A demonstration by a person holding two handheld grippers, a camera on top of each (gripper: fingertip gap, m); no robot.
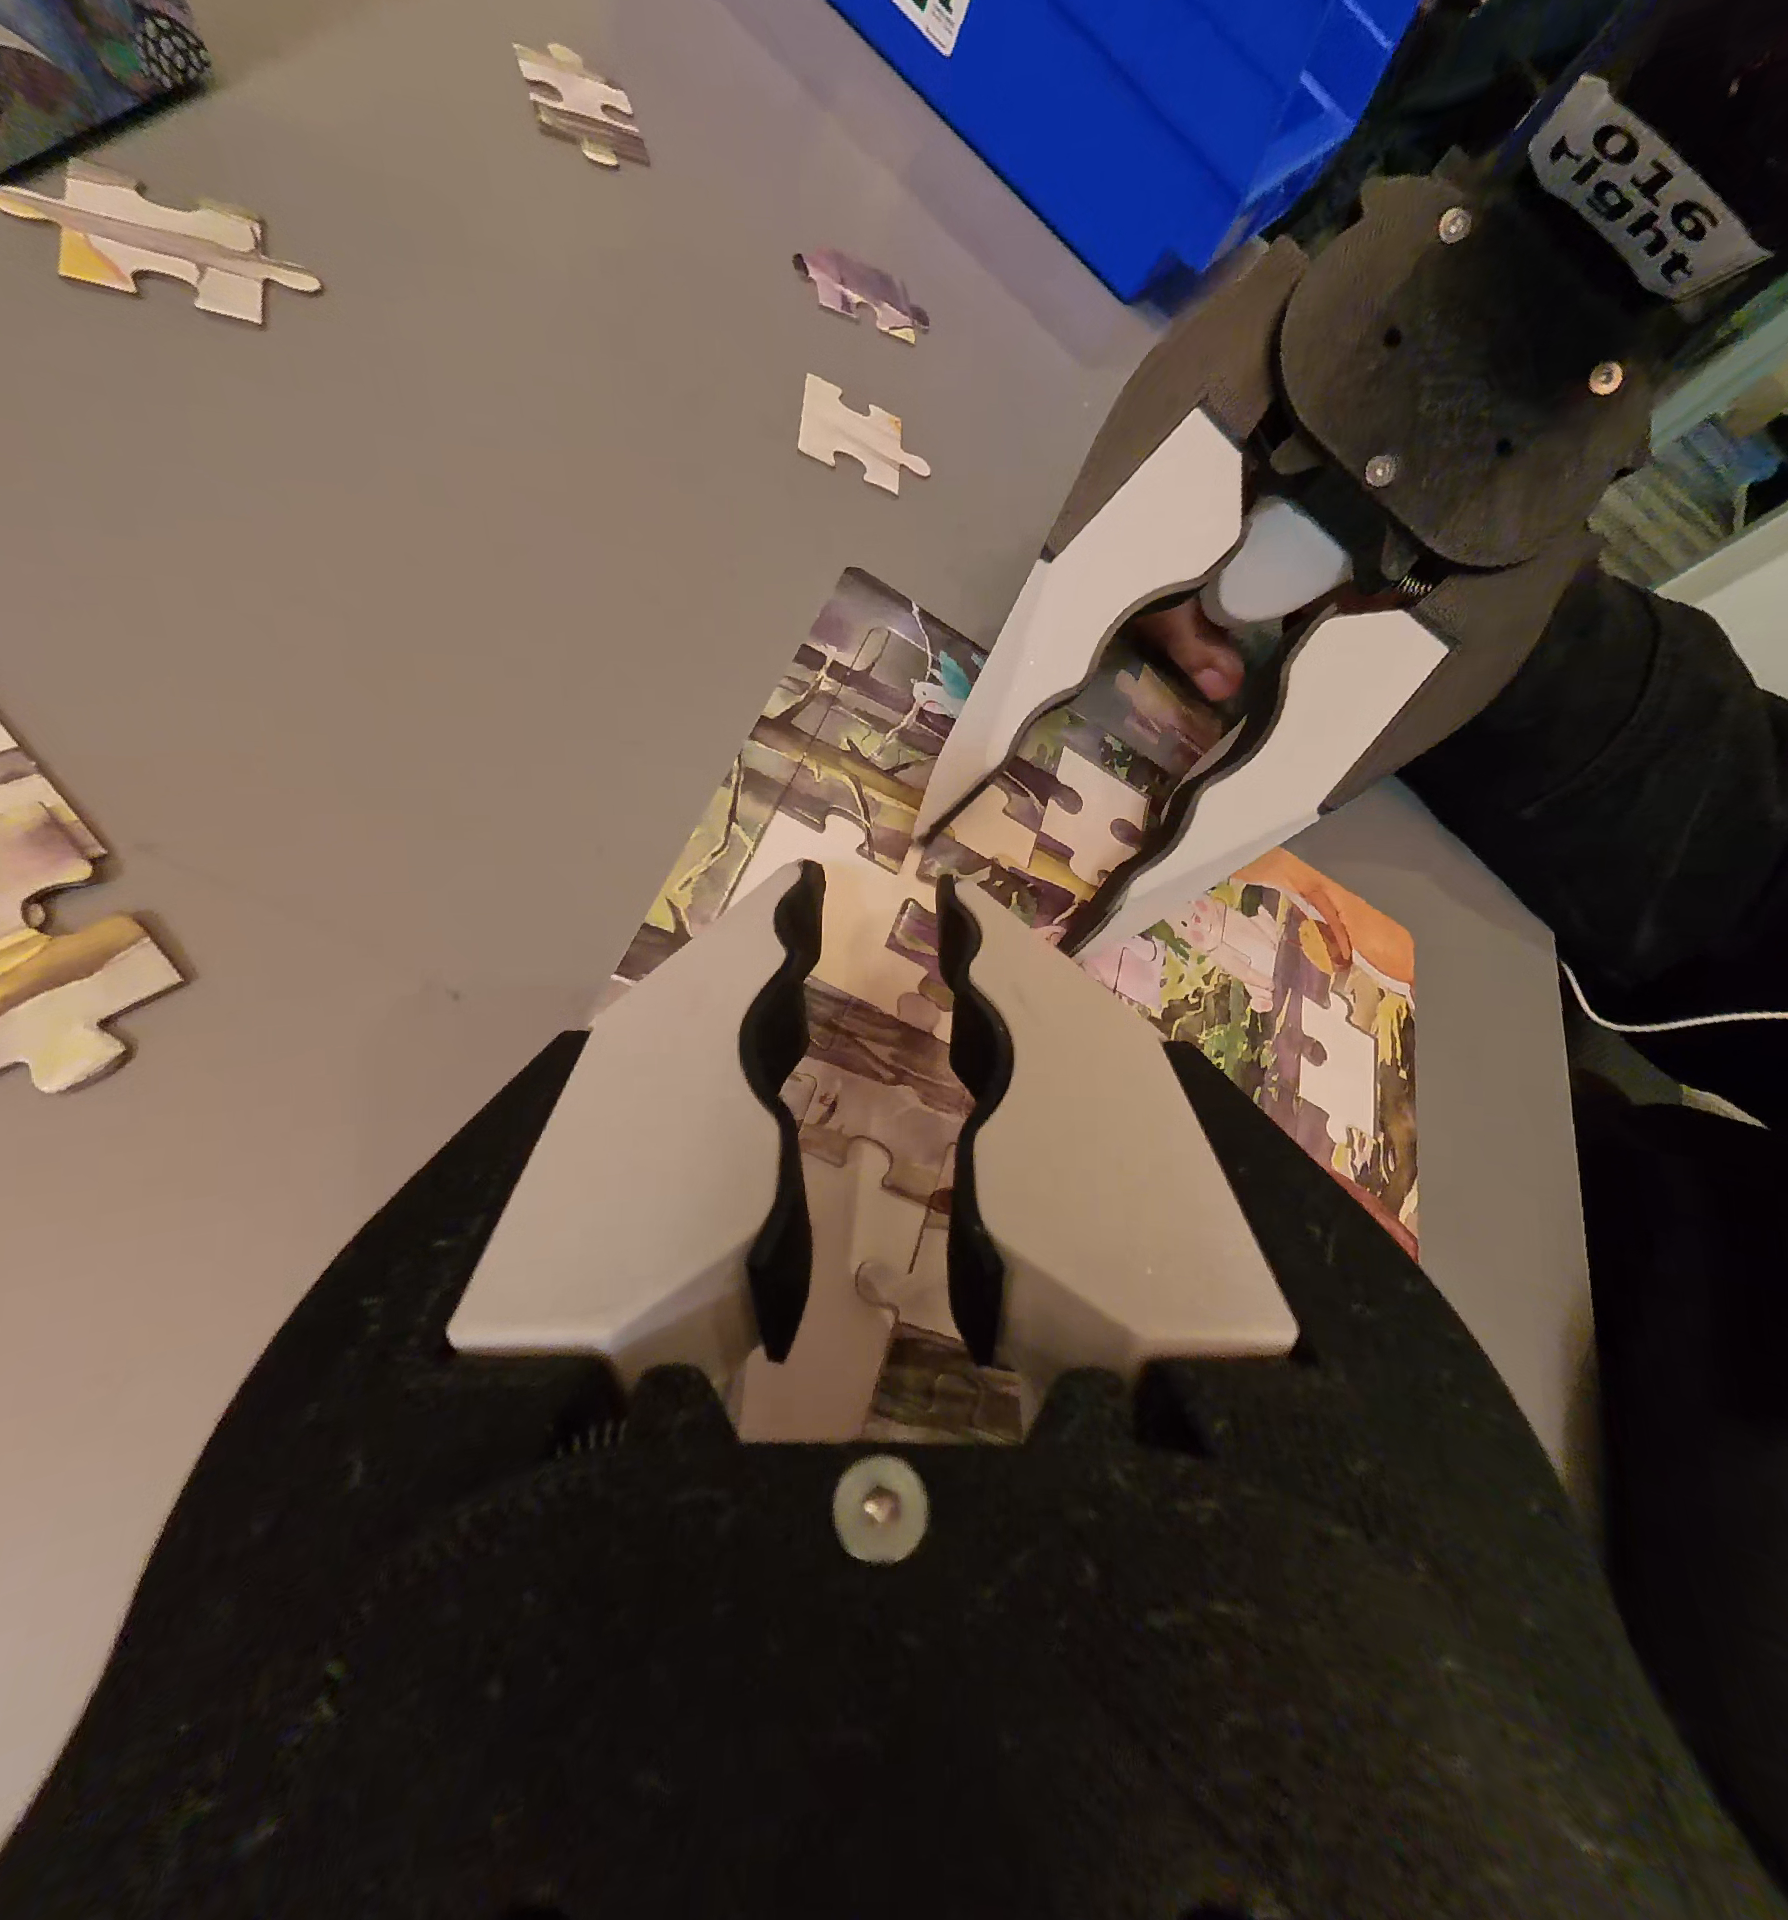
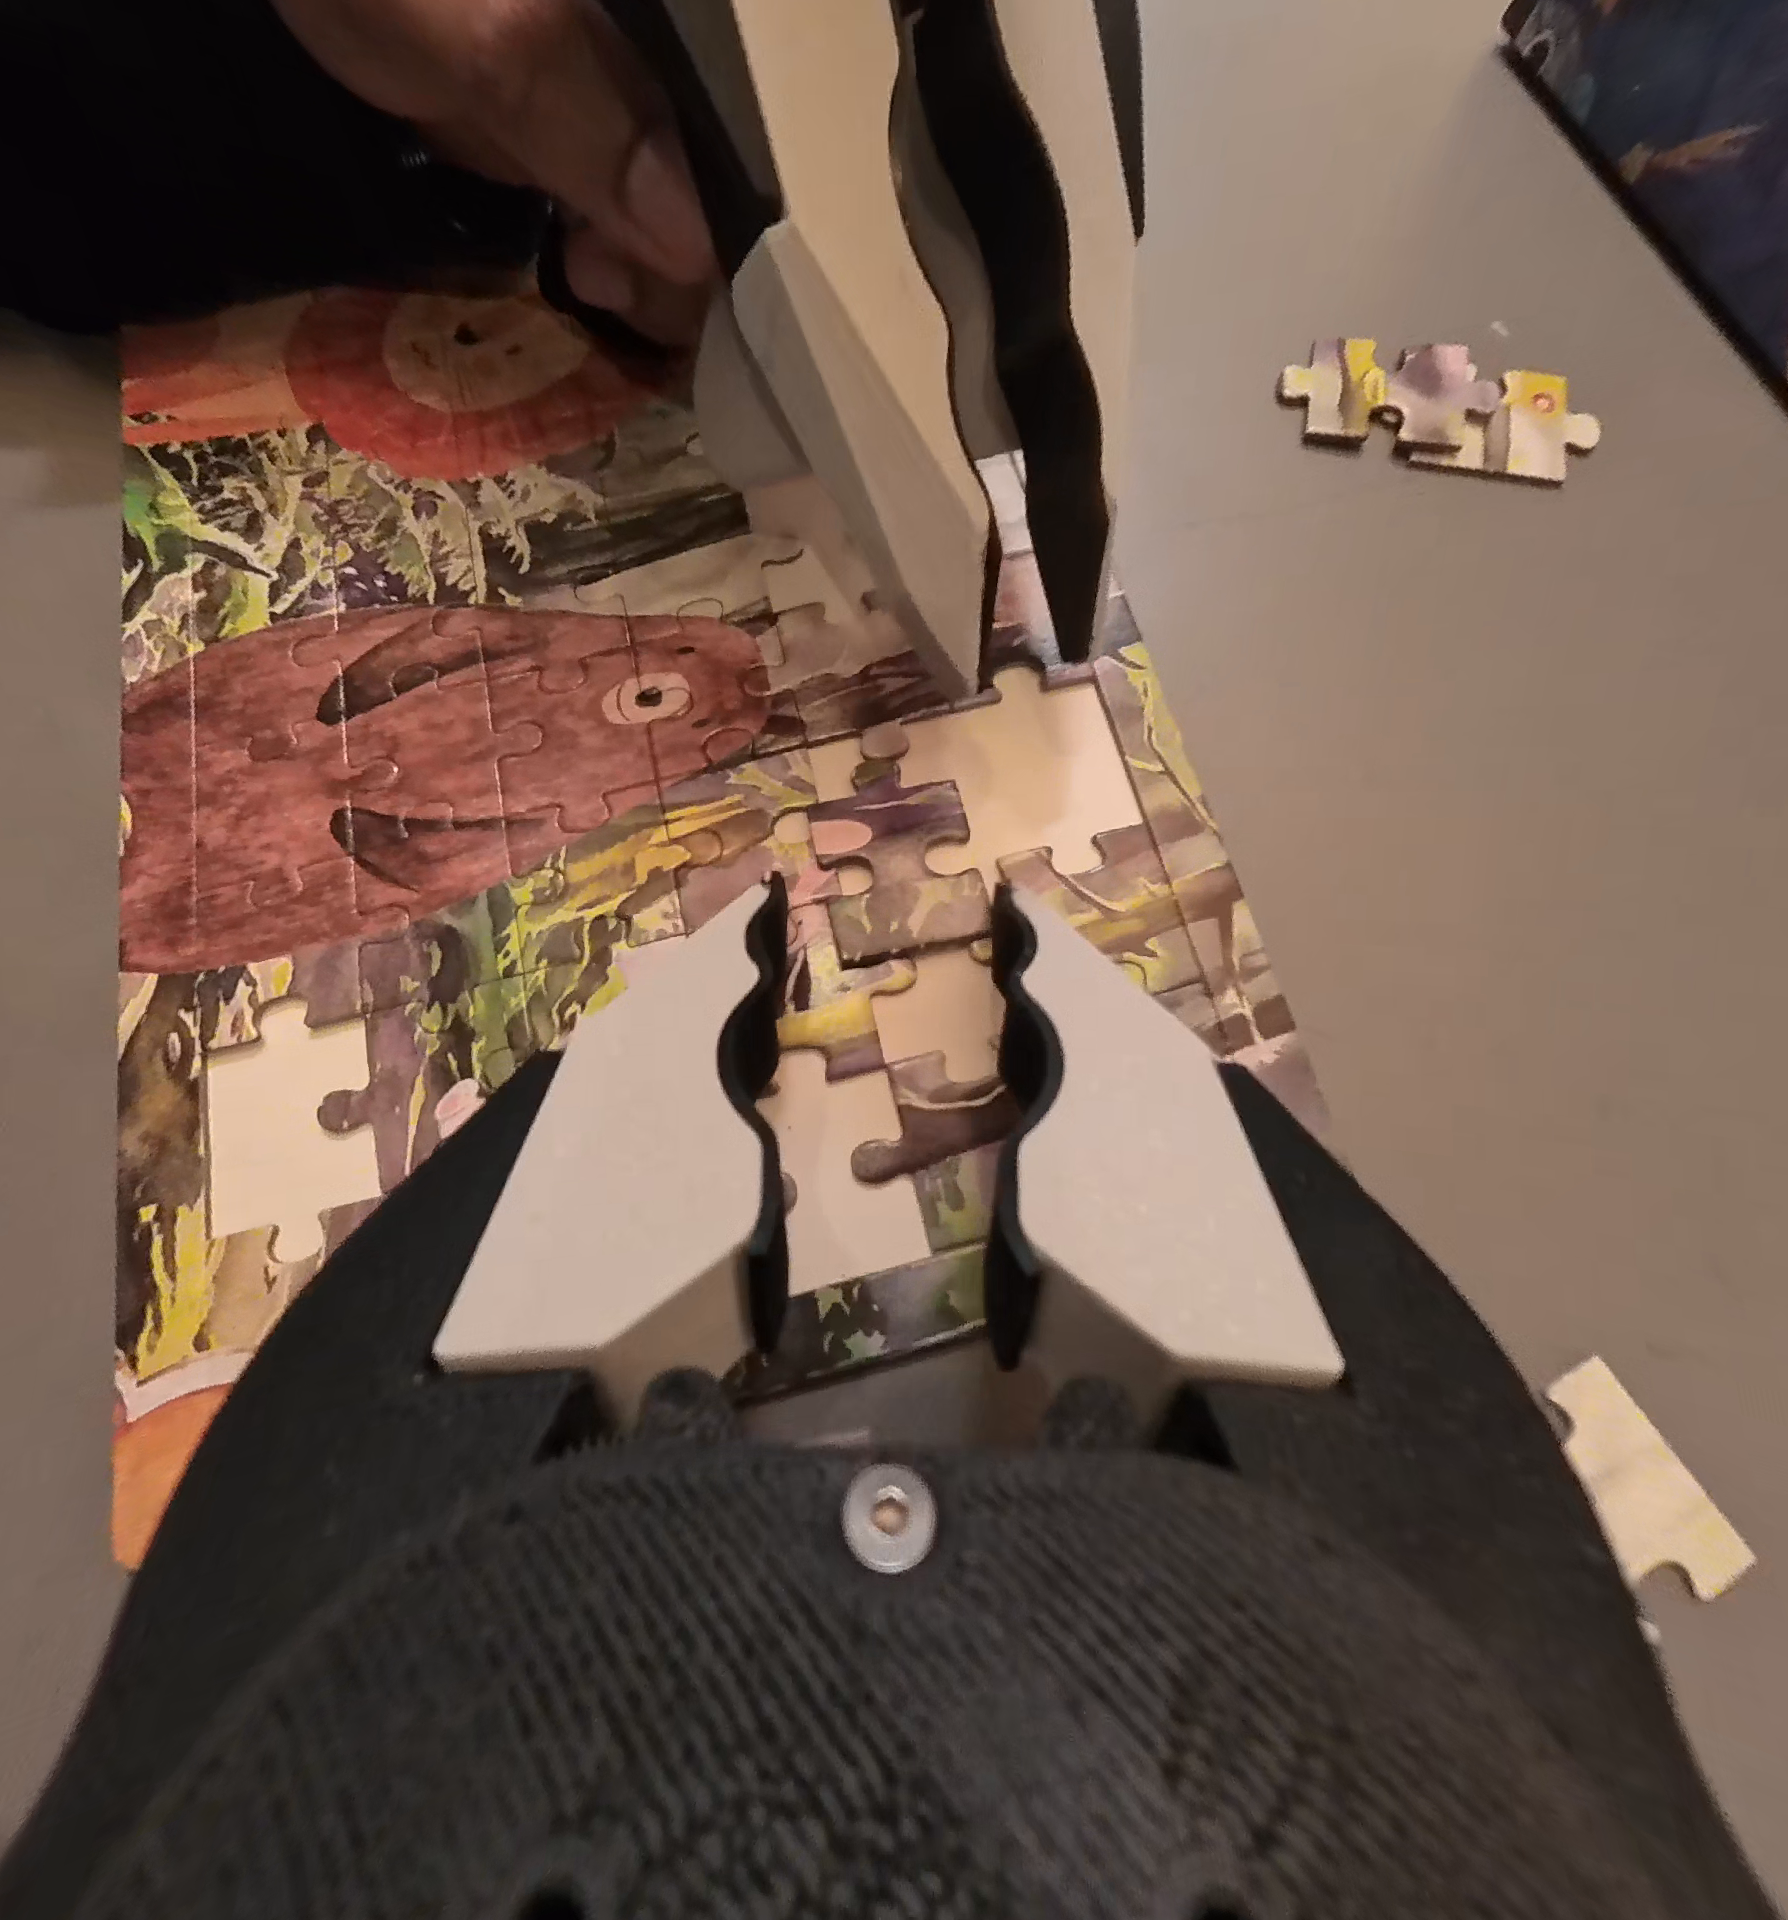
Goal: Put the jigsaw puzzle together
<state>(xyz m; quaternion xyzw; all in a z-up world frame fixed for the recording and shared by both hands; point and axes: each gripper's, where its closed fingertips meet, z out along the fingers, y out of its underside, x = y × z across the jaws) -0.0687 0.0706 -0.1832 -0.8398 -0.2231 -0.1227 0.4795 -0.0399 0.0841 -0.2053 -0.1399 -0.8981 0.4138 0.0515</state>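
The partly joined jigsaw puzzle [image 2: 402,779] lies flat on the grey table, with a brown animal and an orange mushroom in its picture; it also shows in the left wrist view [image 1: 1285,1039]. Bare cream gaps [image 2: 1035,758] remain in it. A purple piece [image 2: 900,862] lies in that gap area, just ahead of my right gripper [image 2: 888,894], which is open and empty. My left gripper [image 1: 879,883] is open and empty, tips down at the puzzle's edge [image 2: 1025,665]. The right gripper [image 1: 994,894] faces it closely, tips nearly meeting over the puzzle.
Loose pieces lie on the table: a joined strip [image 2: 1441,426], a pale piece [image 2: 1638,1475], singles [image 1: 859,436] [image 1: 864,296] [image 1: 583,104], a pair [image 1: 157,244], a cluster [image 1: 17,904]. A blue bin [image 1: 1129,135] stands behind; the puzzle box [image 2: 1700,156] is at the corner. About 4 cm separates my left fingertips from my right. From the right gripper's tips to the partly joined jigsaw puzzle [image 2: 402,779] is close to 8 cm.
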